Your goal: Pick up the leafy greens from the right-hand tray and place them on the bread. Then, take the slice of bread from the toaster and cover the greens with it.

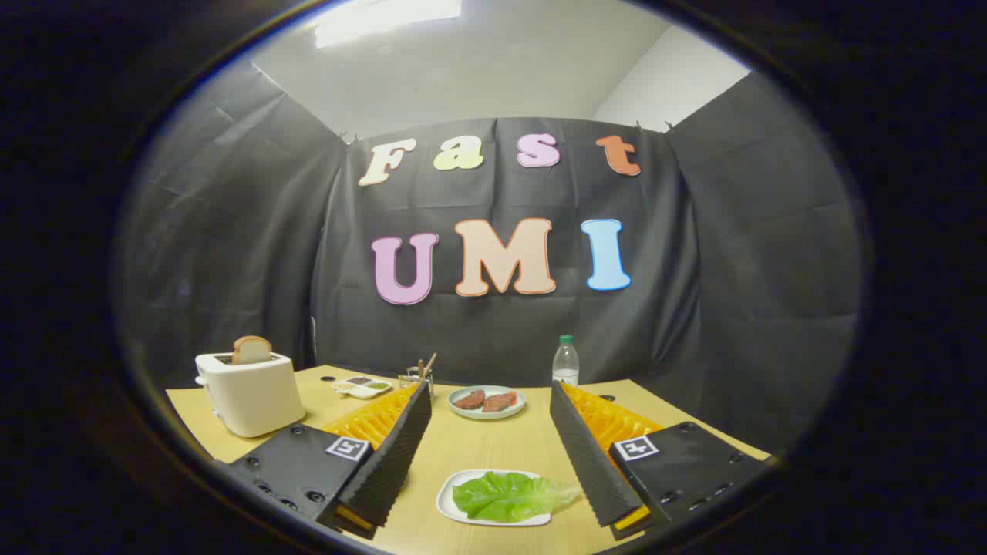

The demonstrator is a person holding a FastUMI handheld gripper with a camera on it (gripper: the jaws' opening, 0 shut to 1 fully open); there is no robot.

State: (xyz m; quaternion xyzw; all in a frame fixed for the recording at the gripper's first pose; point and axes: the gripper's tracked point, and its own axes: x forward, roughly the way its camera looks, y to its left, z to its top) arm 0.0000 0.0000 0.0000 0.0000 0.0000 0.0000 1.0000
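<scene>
A green lettuce leaf (509, 496) lies on a white tray (447, 501) on the wooden table, low between my two fingers near their bases. My gripper (490, 388) is open wide above the table and holds nothing. Just beyond the fingertips sits a pale round plate (486, 417) with two brown slices (469, 399) side by side. To the left of the left finger stands a cream toaster (250, 393), and a slice of bread (252, 349) sticks up out of its slot.
A clear bottle with a green cap (565, 361) stands at the back by the black cloth wall. A small divided sauce dish (362, 385) and a holder with sticks (420, 374) sit behind the left fingertip. The table edge runs close at the right.
</scene>
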